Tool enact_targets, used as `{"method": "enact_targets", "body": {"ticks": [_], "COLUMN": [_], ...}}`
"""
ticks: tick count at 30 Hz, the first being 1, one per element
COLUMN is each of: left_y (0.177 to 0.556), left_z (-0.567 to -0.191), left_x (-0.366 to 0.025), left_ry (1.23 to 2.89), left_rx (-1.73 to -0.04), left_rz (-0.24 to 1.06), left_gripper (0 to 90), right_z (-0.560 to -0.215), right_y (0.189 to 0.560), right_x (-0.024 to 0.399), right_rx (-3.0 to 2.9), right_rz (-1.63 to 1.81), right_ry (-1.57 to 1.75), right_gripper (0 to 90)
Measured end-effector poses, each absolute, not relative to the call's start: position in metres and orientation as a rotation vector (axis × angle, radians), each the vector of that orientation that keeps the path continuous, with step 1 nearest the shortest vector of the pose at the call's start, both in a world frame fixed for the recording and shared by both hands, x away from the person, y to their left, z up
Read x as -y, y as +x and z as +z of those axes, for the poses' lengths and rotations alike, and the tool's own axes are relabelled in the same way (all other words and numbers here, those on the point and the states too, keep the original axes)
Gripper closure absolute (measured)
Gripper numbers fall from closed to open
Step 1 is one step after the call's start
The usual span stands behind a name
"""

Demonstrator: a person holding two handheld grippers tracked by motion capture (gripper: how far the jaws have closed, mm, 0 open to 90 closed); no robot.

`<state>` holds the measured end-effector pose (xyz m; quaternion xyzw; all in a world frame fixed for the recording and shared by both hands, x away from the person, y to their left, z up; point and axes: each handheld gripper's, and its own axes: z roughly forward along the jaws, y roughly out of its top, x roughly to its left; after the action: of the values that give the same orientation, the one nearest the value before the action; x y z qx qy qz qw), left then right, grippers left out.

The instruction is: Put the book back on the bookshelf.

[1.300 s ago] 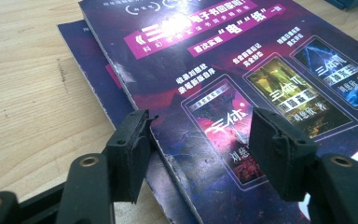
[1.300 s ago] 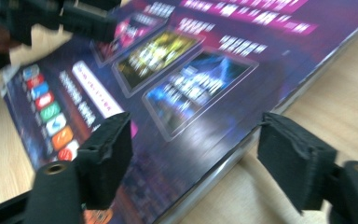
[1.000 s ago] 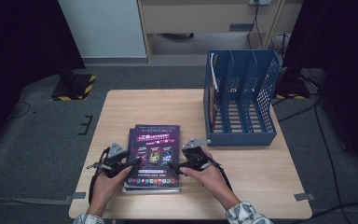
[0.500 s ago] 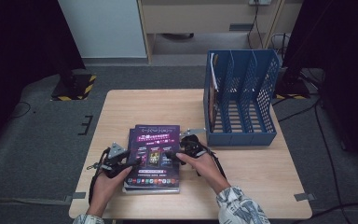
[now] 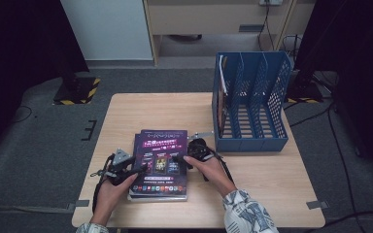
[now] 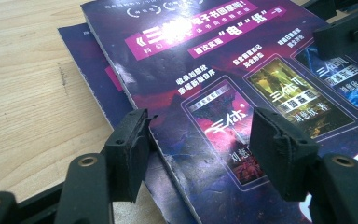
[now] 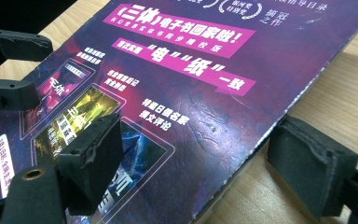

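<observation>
A stack of purple-covered books (image 5: 159,160) lies on the wooden table's near side. My left gripper (image 5: 137,170) straddles the top book's left edge (image 6: 135,100); one jaw sits beside and below that edge and the other hovers over the cover, open. My right gripper (image 5: 178,158) straddles the same book's right edge (image 7: 279,116), with one jaw over the cover and one low beside the edge near the table. Its jaws have just been closing, but a gap still shows at the edge. The left gripper view takes in the top cover (image 6: 242,70), and the right gripper view shows it too (image 7: 186,84).
A blue slotted file rack (image 5: 252,97) stands on the table (image 5: 141,111) at the back right, with a book (image 5: 220,102) upright in its left slot. A lower book (image 6: 86,65) juts out left of the top one. Bare wood lies behind the stack and at the front right.
My right hand has slid left, bringing its gripper from beside the stack onto the top book's right edge. The left hand and the books have stayed put.
</observation>
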<state>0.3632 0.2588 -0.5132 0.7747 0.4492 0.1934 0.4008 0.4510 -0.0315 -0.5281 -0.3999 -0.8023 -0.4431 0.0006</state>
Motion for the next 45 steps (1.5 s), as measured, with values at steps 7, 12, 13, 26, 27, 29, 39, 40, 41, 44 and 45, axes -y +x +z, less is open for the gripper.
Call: {"method": "enact_targets", "body": {"ticks": [7,12,13,26,27,29,39,40,41,44,45], "left_y": [0.363,0.362,0.362,0.362,0.362,0.362,0.362,0.362,0.362,0.361,0.361], "left_z": [-0.513,-0.513,-0.513,-0.513,-0.514,-0.514,-0.514,-0.514,-0.514,-0.514,-0.514], "left_x": [-0.260,-0.261,-0.261,-0.262,-0.262,-0.262,-0.262,-0.262,-0.262,-0.262,-0.262], "left_ry": [1.962,1.959,1.958,1.953,1.952,1.953,1.950,1.948,1.947,1.947,1.946], "left_rx": [-1.142,-1.146,-1.147,-1.147,-1.146,-1.145,-1.146,-1.147,-1.147,-1.148,-1.148], "left_rz": [0.487,0.489,0.489,0.487,0.486,0.486,0.485,0.486,0.487,0.487,0.487], "left_gripper": [37.2,37.2,37.2,37.3,37.3,37.2,37.3,37.3,37.3,37.3,37.3], "right_z": [-0.512,-0.494,-0.490,-0.484,-0.484,-0.484,-0.487,-0.487,-0.486,-0.487,-0.488], "right_y": [0.448,0.447,0.448,0.464,0.464,0.465,0.469,0.470,0.470,0.470,0.470], "right_x": [0.034,0.028,0.026,-0.005,-0.005,-0.009,-0.021,-0.021,-0.023,-0.024,-0.025], "right_rx": [2.512,2.519,2.527,2.540,2.540,2.553,2.566,2.568,2.573,2.573,2.569], "right_rz": [-1.448,-1.473,-1.476,-1.419,-1.419,-1.405,-1.382,-1.388,-1.383,-1.382,-1.379], "right_ry": [-1.243,-1.203,-1.188,-1.180,-1.180,-1.169,-1.183,-1.176,-1.182,-1.185,-1.181], "right_gripper": [24.0,24.5,24.5,26.0,26.0,26.1,28.0,28.0,27.9,28.0,28.0]}}
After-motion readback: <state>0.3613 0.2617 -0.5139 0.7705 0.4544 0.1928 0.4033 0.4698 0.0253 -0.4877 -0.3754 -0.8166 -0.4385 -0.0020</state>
